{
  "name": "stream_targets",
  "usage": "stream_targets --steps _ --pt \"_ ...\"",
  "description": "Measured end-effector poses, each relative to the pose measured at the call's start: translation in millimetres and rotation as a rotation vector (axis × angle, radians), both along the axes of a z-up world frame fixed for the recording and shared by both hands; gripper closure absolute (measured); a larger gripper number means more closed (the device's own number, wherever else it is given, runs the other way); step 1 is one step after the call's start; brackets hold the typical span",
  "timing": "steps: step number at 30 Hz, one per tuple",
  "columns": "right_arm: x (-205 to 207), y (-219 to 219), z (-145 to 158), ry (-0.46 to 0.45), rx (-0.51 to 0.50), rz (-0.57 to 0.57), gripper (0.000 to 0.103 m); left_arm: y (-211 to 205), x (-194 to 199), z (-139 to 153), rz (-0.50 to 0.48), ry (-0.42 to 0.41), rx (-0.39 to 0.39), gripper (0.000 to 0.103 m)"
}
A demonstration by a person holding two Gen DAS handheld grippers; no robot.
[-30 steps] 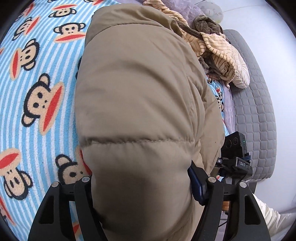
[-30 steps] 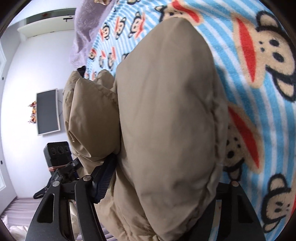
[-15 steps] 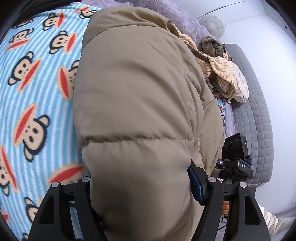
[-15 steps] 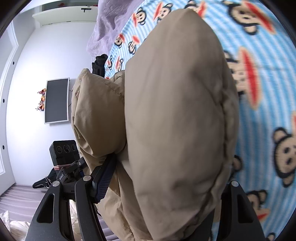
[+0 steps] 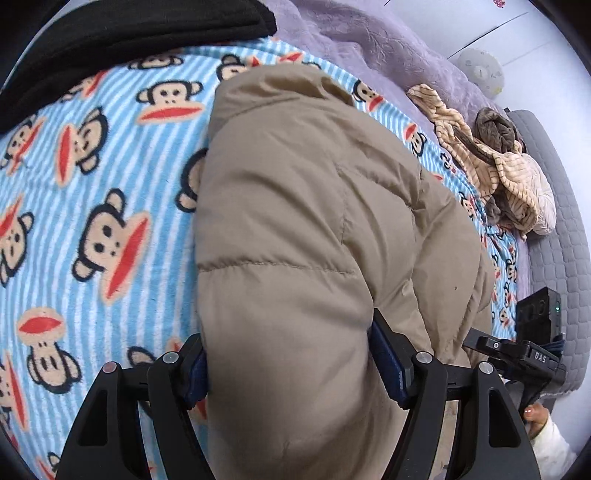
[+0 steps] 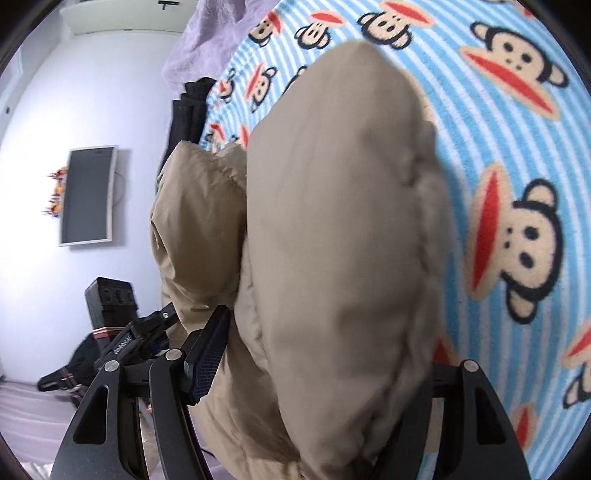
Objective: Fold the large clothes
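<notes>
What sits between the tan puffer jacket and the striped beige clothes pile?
In the left wrist view, only monkey-print blanket separates the tan puffer jacket from the striped beige clothes pile.

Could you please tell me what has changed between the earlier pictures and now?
Both grippers have carried the puffy beige quilted jacket across the blue striped monkey-print blanket: a black folded garment has come into the left wrist view, and more blanket shows beyond the jacket. Unchanged: the left gripper and right gripper both remain clamped on the jacket, nothing released.
</notes>
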State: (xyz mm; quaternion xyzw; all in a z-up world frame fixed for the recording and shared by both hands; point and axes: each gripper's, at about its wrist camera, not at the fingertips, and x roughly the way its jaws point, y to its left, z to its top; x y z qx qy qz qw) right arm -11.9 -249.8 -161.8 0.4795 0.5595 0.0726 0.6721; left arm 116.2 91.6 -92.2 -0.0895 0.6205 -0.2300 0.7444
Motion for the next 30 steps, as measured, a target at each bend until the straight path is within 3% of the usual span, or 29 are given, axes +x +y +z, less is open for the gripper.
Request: stream_targets --steps 5,7,8,9,12,13,17,20,22,24,30 --pt "-22 -20 50 0.007 -0.249 -0.036 0.032 13 1 35 0.046 -0.191 0.067 0.029" --pt "-30 -30 74 -0.047 -0.305 -0.078 0.046 -4 14 39 0.066 -0.198 0.074 0.029" --pt "-31 -30 90 -0.082 -0.319 -0.092 0.059 -7 19 37 0.065 -0.191 0.072 0.029" --pt "-29 -29 103 -0.121 -0.324 -0.095 0.064 -15 24 34 0.056 -0.185 0.073 0.029" --pt "-6 -14 125 -0.204 -0.323 -0.041 0.064 -48 21 20 -0.019 -0.201 0.157 0.029" --pt "17 10 128 -0.217 -0.322 -0.017 0.064 -62 16 16 -0.045 -0.219 0.195 0.029" --pt "49 49 110 -0.192 -0.371 0.064 0.065 -89 -2 8 -0.095 -0.269 0.267 0.028" --pt "48 48 69 -0.037 -0.422 0.04 0.066 -95 -8 4 -0.122 -0.282 0.271 0.028" --pt "37 32 38 0.052 -0.381 -0.01 0.076 -98 -10 3 -0.135 -0.292 0.286 0.028" --pt "29 21 23 0.078 -0.338 -0.046 0.086 -96 -10 6 -0.132 -0.281 0.288 0.028" --pt "25 20 28 0.065 -0.321 -0.023 0.087 -77 -20 21 -0.113 -0.244 0.301 0.028"
